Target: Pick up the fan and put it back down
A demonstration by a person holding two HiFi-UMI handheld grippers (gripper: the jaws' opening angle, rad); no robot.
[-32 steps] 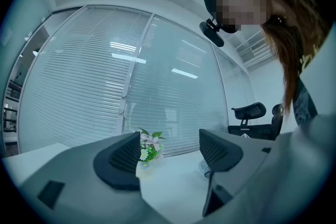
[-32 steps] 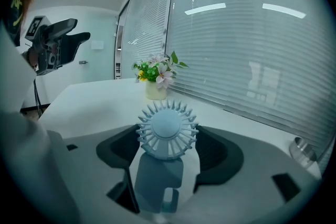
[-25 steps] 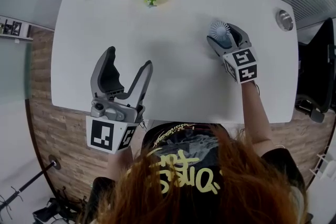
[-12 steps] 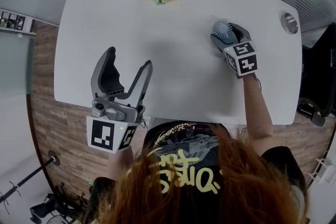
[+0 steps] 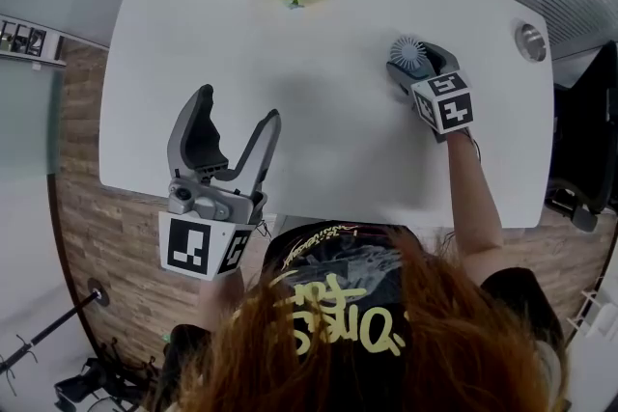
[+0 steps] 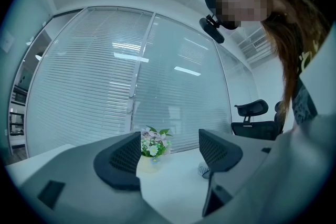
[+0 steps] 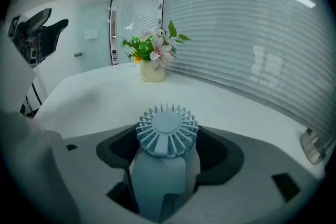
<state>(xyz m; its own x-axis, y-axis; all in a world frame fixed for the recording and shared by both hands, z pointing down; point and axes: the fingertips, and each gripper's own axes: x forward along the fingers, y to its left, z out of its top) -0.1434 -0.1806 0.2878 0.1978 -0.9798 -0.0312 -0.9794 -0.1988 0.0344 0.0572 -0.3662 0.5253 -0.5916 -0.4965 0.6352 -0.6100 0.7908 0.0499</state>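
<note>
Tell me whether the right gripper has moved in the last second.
Yes: the right gripper has edged away from the near edge of the table, toward the fan.

The left tool point(image 5: 238, 104) points level, jaws wide apart and empty; the right tool point(image 5: 420, 63) tilts downward, jaws also apart.
</note>
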